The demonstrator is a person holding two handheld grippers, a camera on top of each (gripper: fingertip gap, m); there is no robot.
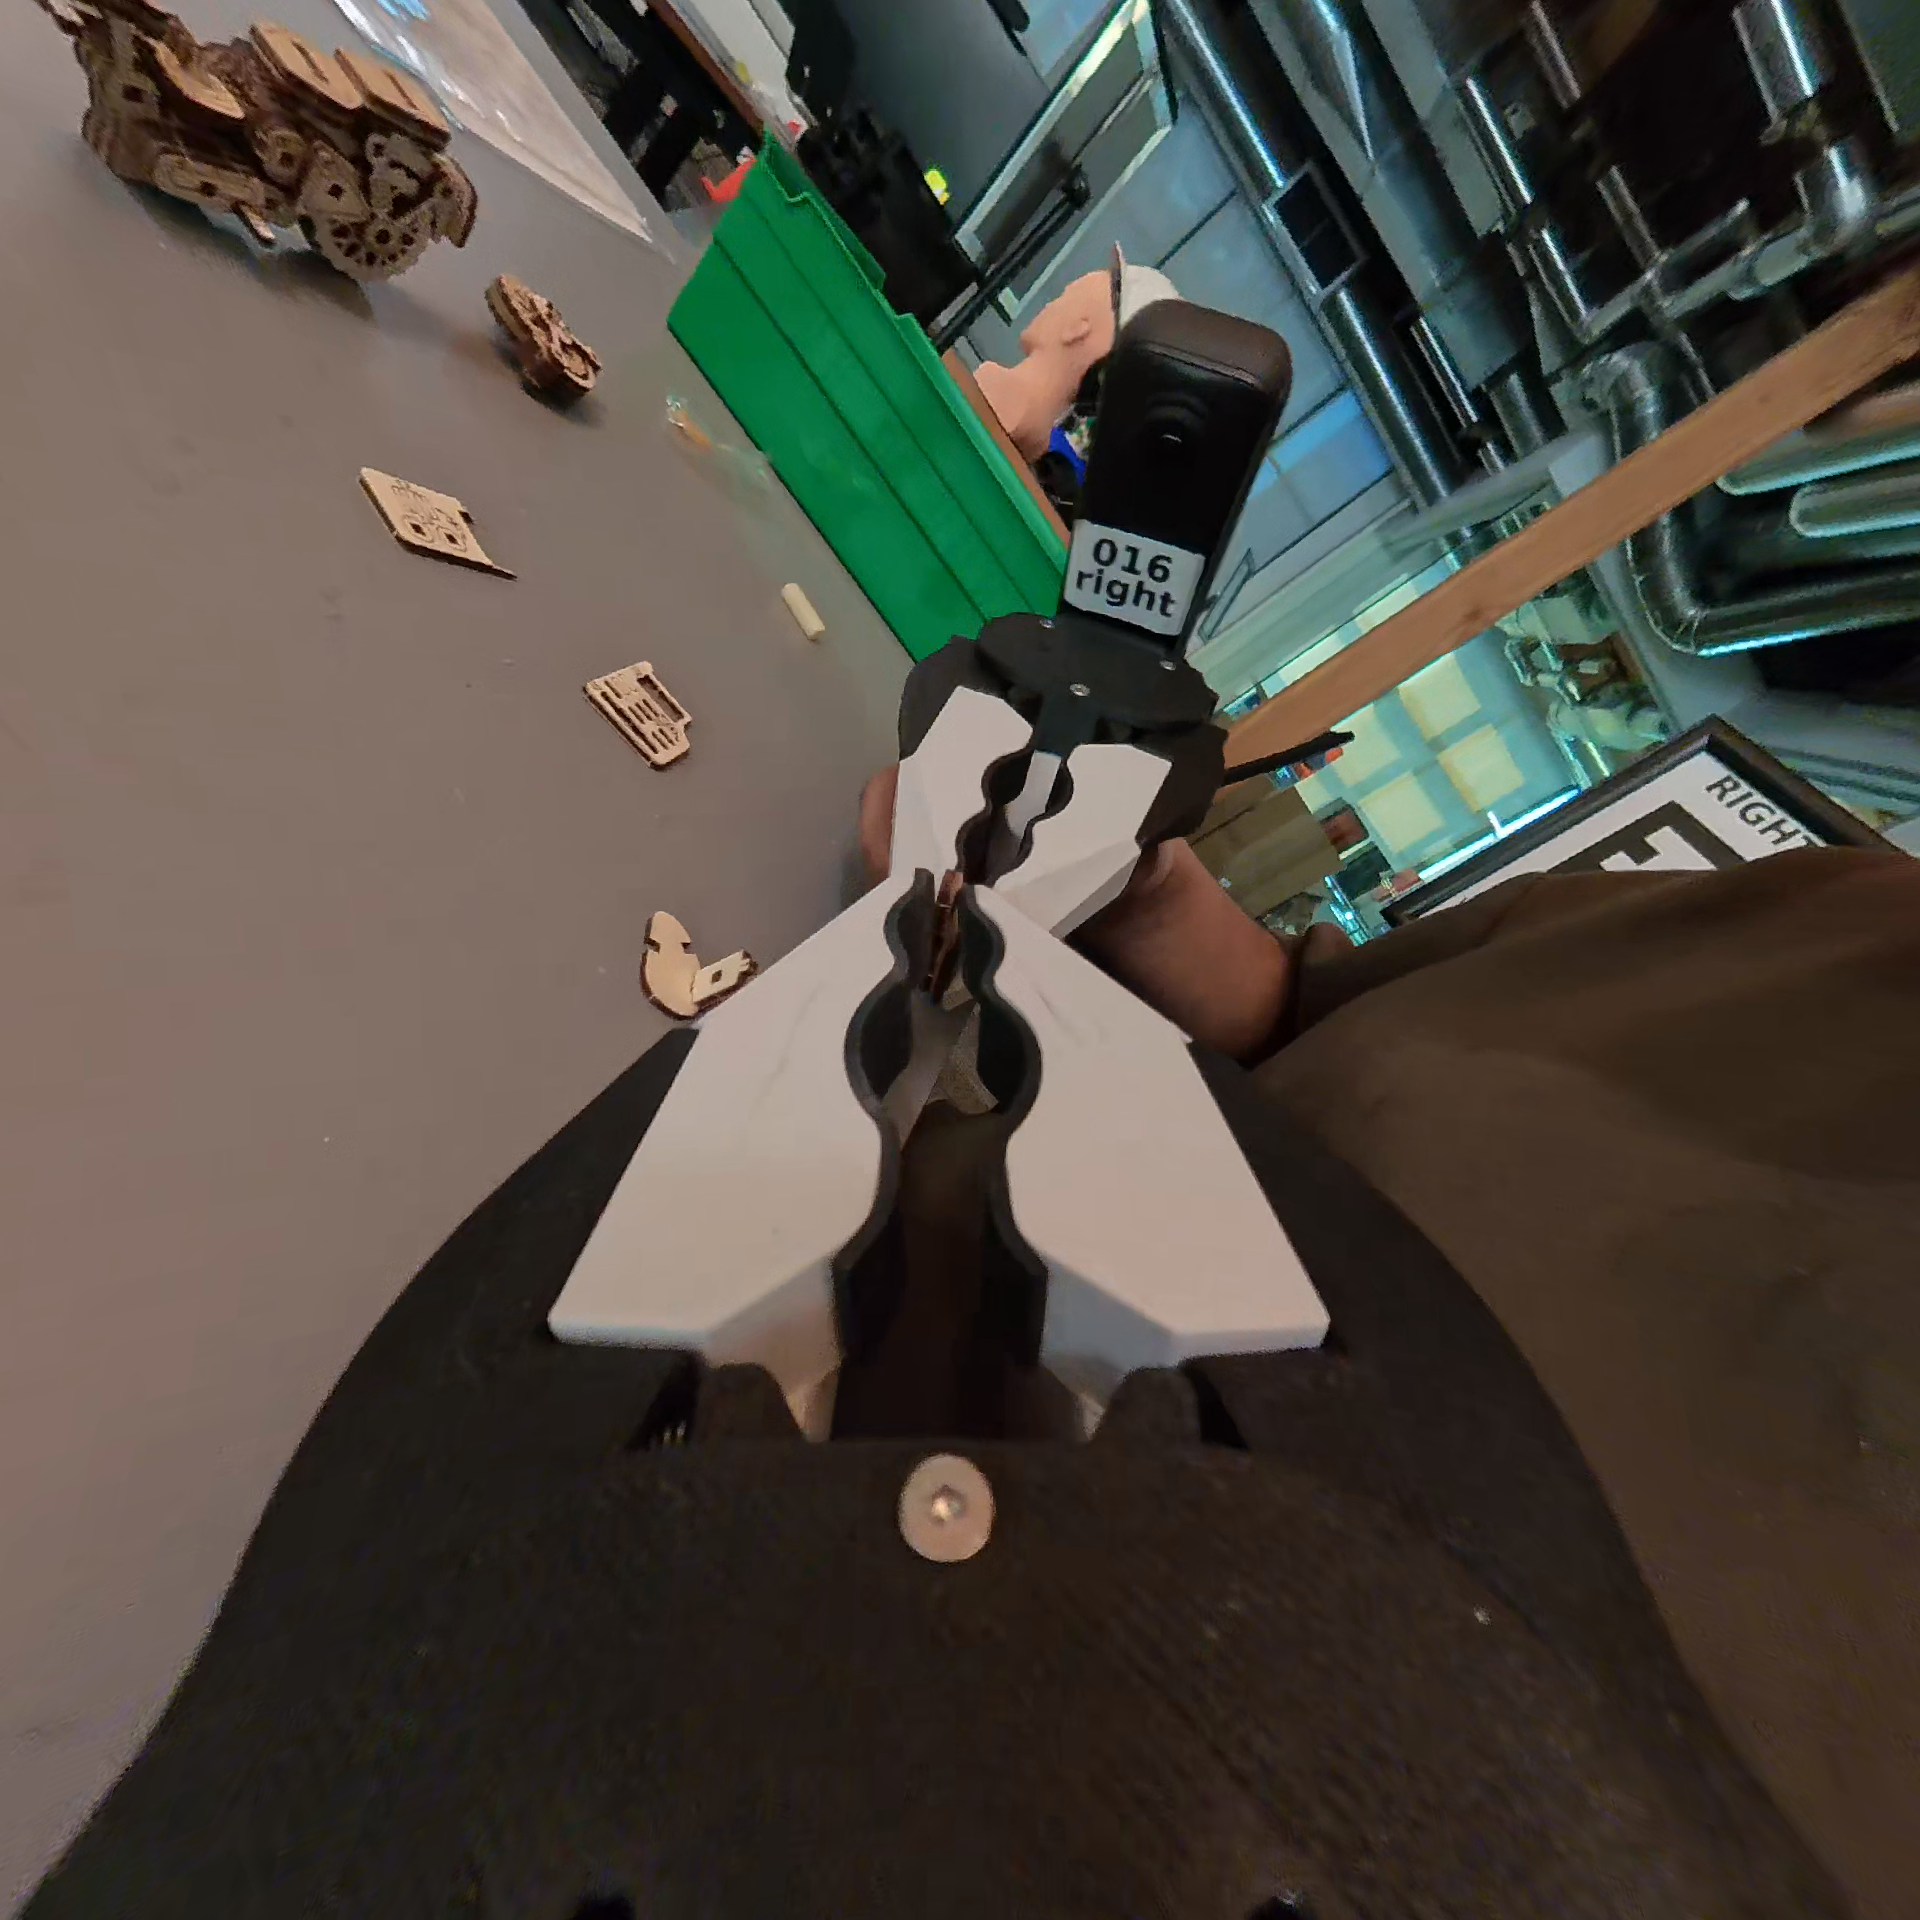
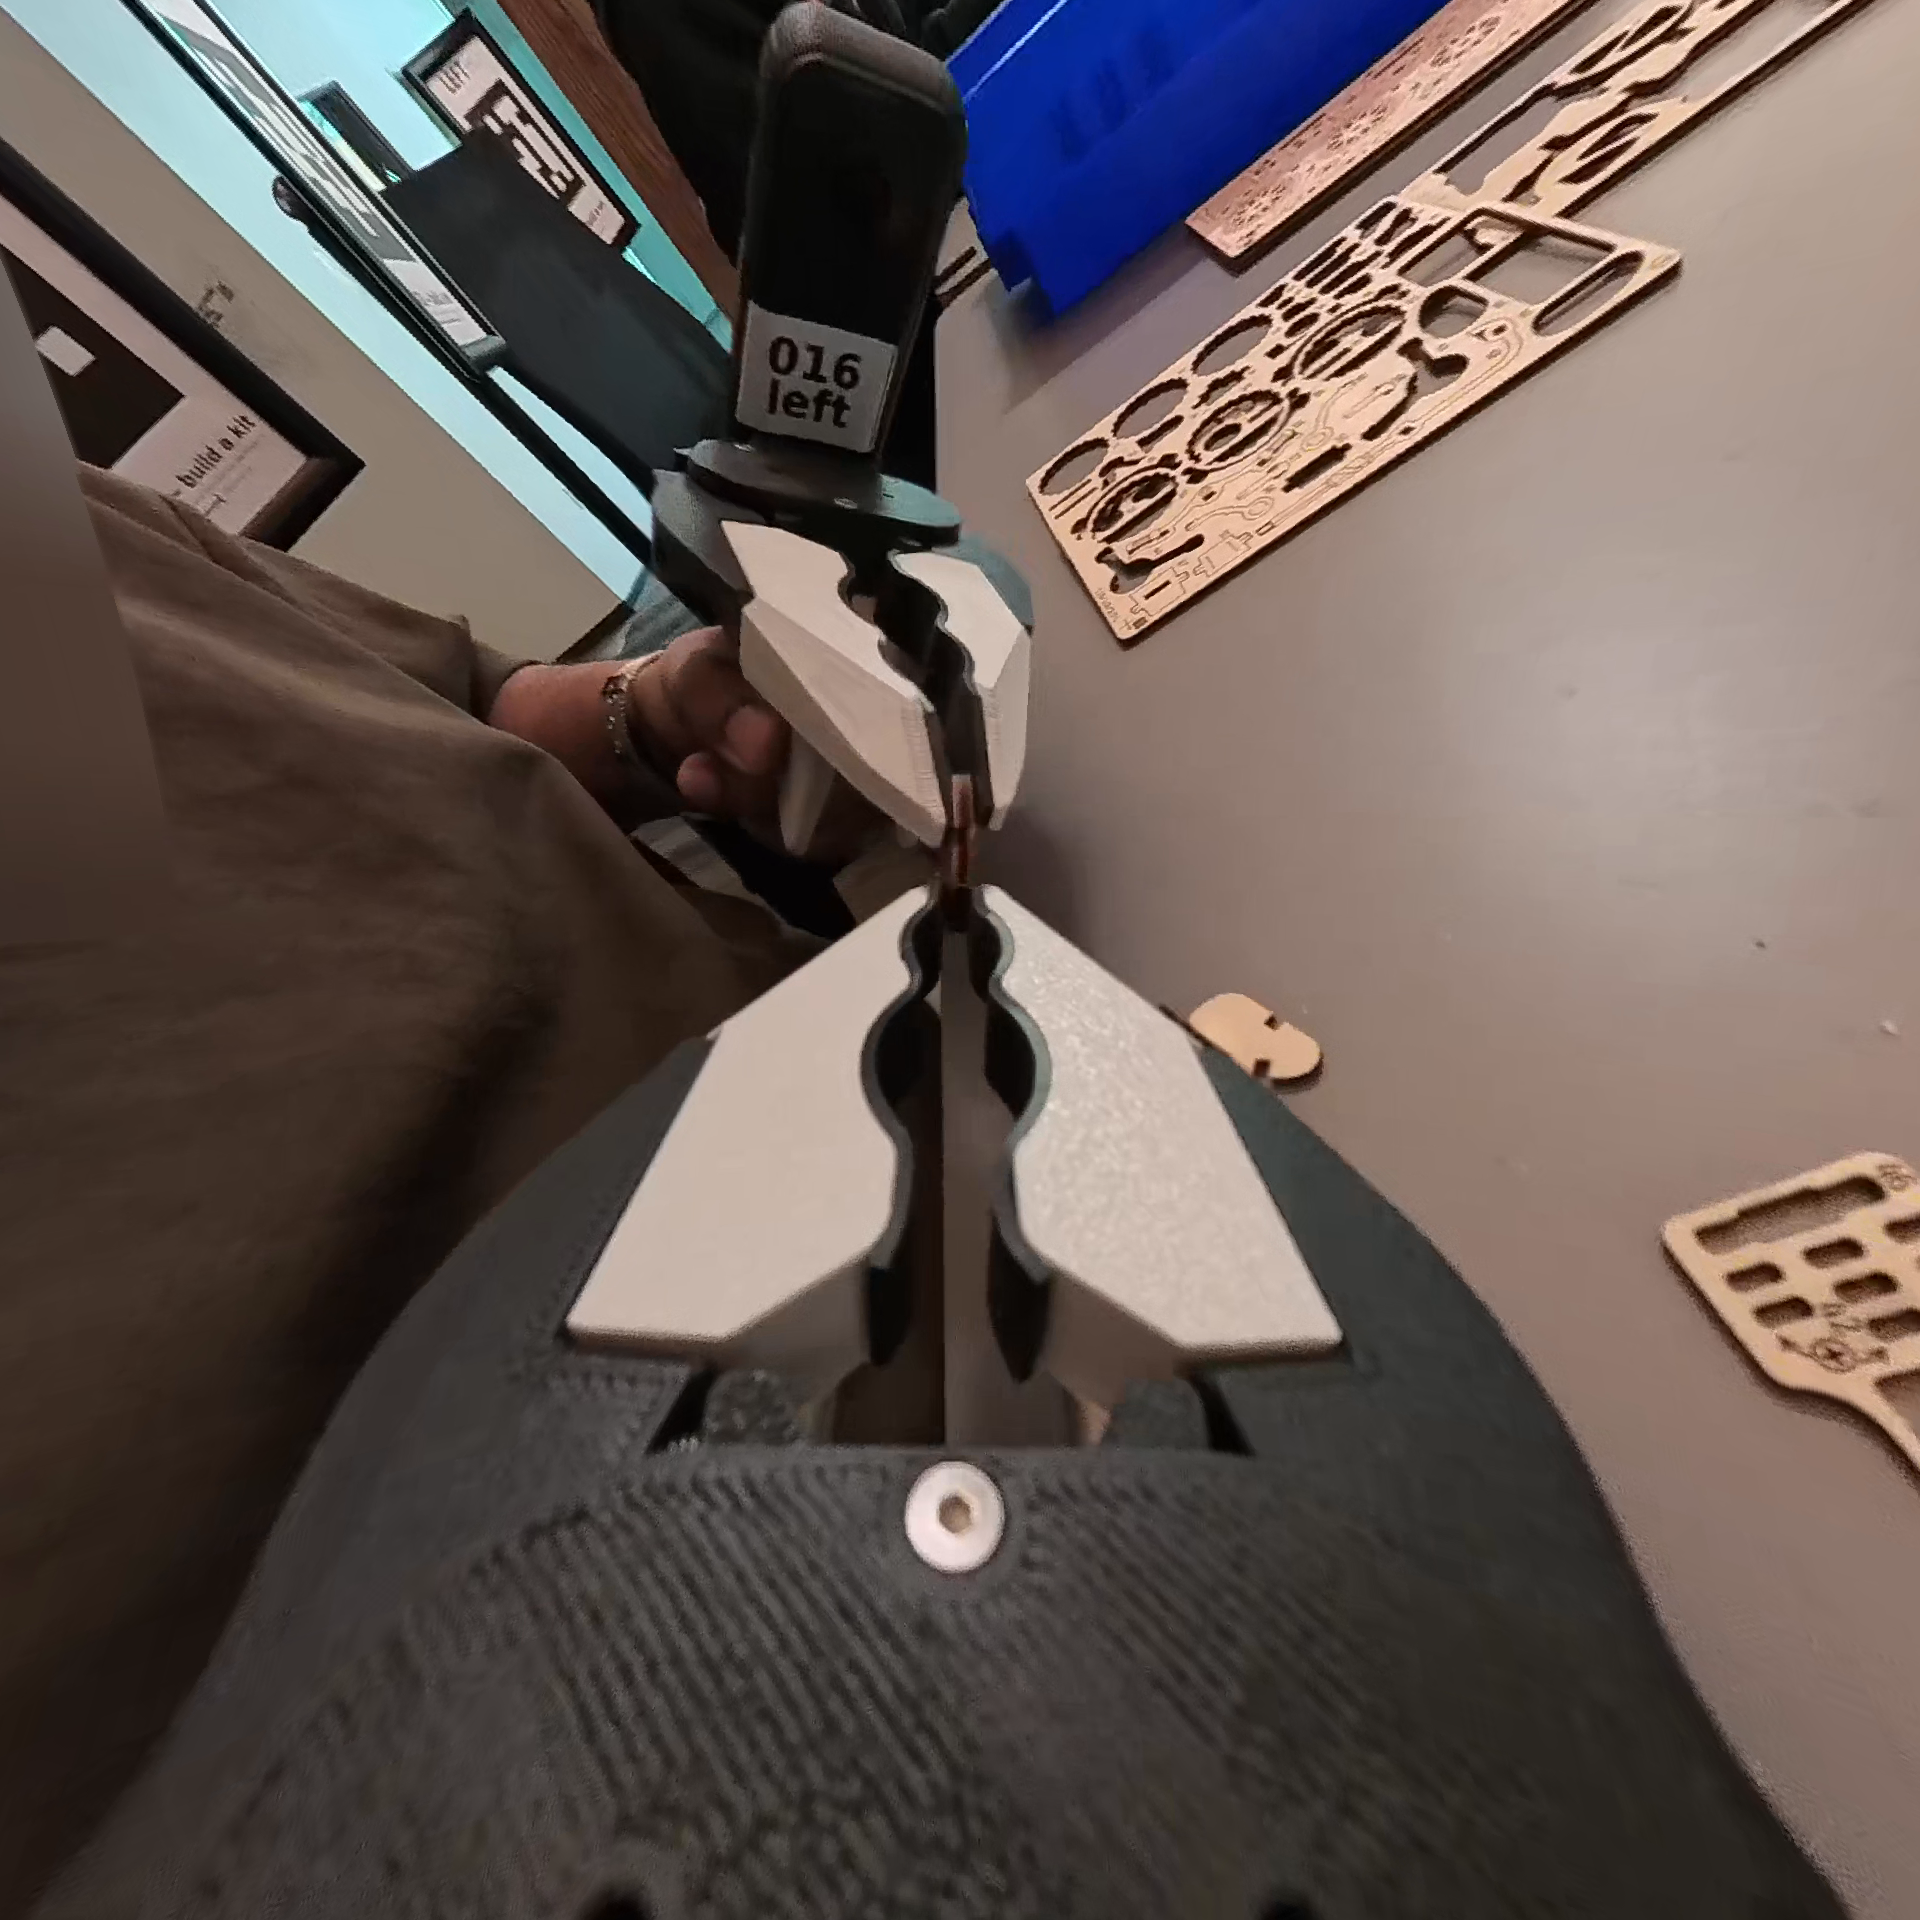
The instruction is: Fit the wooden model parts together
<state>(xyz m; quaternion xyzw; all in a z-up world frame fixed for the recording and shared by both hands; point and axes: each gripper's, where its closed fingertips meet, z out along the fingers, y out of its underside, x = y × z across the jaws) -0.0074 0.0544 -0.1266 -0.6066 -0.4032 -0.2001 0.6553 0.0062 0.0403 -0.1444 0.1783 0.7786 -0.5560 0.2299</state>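
The left gripper (image 1: pixel 943 940) pinches a small flat brown wooden part (image 1: pixel 945 948) above the grey table (image 1: pixel 208 831), tip to tip with the right gripper (image 2: pixel 954 904), closed on that part (image 2: pixel 961 831). Nearest it, a rounded pale wooden piece (image 1: pixel 681 966) lies apart on open tabletop.

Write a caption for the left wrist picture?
Two grippers, left gripper and right gripper, meet over a small wooden piece.

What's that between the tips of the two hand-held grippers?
A small wooden part, pinched at the left hand-held gripper tip and meeting the right hand-held gripper. Both wrist views show it edge-on, so its shape is unclear.
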